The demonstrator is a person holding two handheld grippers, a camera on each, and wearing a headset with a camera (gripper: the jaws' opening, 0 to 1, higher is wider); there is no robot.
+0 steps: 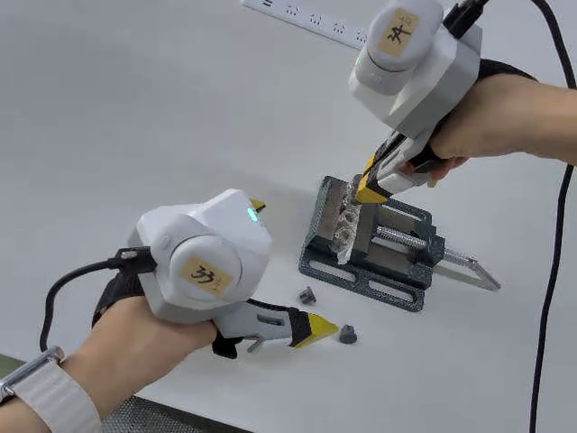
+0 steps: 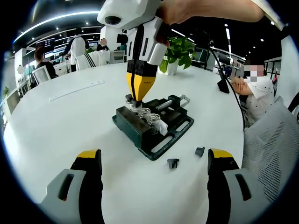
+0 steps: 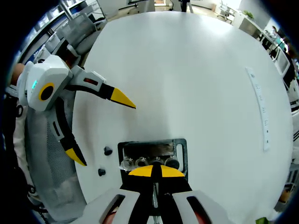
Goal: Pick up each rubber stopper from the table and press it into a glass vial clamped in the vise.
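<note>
Smooth white round table [image 1: 135,108], open office behind. A small dark rubber stopper [image 1: 307,295] and a second stopper [image 1: 347,335] lie apart near the vise's base. The dark cast-metal vise [image 1: 361,275] clamps a row of clear glass vials [image 1: 346,225], upright, mouths up. Right gripper [image 1: 368,191]: jaws together, tips over the row's end. Left gripper [image 1: 290,266]: jaws apart, beside the stoppers. A ruler [image 1: 306,16] lies well apart.

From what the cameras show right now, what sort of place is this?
Probably an open-plan office or shared workroom. The vise sits on a large white table; beyond it people sit and stand among desks, a potted plant stands by the far edge, and long light strips cross the ceiling.
</note>
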